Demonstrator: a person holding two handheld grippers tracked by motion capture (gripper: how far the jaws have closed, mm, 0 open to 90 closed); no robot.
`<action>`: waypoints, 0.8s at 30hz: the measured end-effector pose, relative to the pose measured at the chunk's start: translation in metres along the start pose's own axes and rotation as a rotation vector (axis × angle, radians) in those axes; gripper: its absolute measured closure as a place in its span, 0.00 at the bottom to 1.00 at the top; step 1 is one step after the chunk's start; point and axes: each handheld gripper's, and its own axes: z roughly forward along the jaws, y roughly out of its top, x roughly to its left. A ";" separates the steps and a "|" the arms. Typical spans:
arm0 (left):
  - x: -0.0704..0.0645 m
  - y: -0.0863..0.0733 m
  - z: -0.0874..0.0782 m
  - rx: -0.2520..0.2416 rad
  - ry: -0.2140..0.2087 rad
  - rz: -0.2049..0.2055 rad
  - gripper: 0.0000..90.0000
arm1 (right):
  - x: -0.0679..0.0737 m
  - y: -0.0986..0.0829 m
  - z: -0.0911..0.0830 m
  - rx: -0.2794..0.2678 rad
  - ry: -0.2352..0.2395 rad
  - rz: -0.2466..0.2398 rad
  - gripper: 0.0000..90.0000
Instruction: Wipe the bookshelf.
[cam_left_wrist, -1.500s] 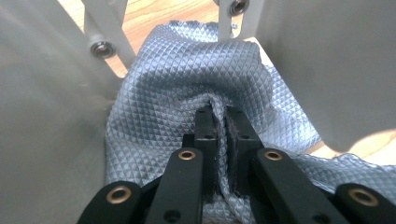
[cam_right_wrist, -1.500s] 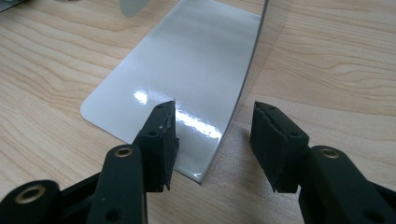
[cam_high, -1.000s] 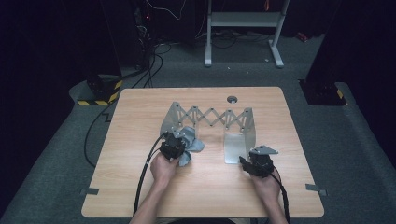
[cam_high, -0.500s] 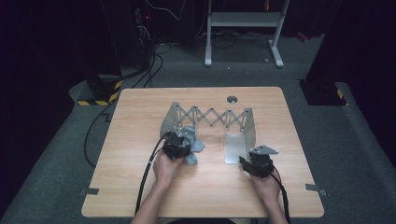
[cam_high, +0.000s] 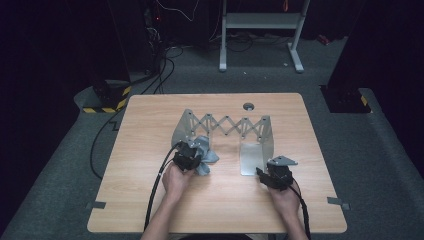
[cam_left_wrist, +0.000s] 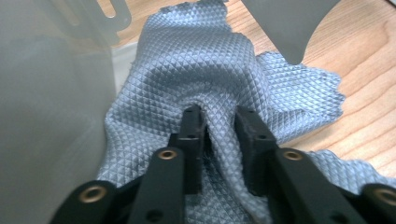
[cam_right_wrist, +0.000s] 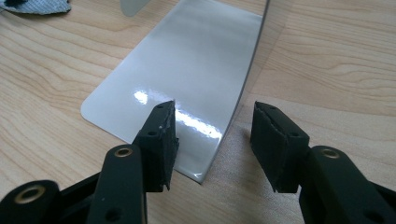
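Observation:
A blue-grey quilted cloth (cam_high: 209, 156) lies crumpled on the wooden table (cam_high: 150, 125), against the left end plate (cam_high: 182, 127) of a metal scissor-link rack (cam_high: 227, 125). My left gripper (cam_high: 195, 154) rests on the cloth. In the left gripper view it (cam_left_wrist: 218, 116) is shut on a raised fold of the cloth (cam_left_wrist: 219, 60), with the end plate (cam_left_wrist: 46, 116) close on the left. My right gripper (cam_high: 262, 172) sits at the front corner of the rack's right end plate (cam_high: 250, 155). It (cam_right_wrist: 215, 140) is open, its jaws standing either side of the plate's (cam_right_wrist: 187, 70) upright edge.
A round cable hole (cam_high: 248, 106) sits in the table behind the rack. A black cable (cam_high: 155, 190) trails from the left gripper to the near edge. A white stand (cam_high: 260, 22) and floor cables lie beyond the table. Bare wood surrounds the rack.
My left gripper has moved slightly forward toward the rack, and the cloth has bunched up under it. The right gripper has stayed put.

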 end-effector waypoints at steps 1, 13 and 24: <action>0.000 -0.001 0.000 -0.004 -0.001 0.002 0.84 | 0.000 0.000 0.000 0.000 0.000 0.000 0.57; 0.006 -0.012 -0.019 -0.016 -0.006 -0.006 0.91 | 0.000 0.000 0.000 0.000 0.003 0.001 0.56; 0.012 -0.025 -0.041 -0.019 -0.004 -0.005 0.91 | 0.000 0.000 0.000 0.000 0.003 0.000 0.56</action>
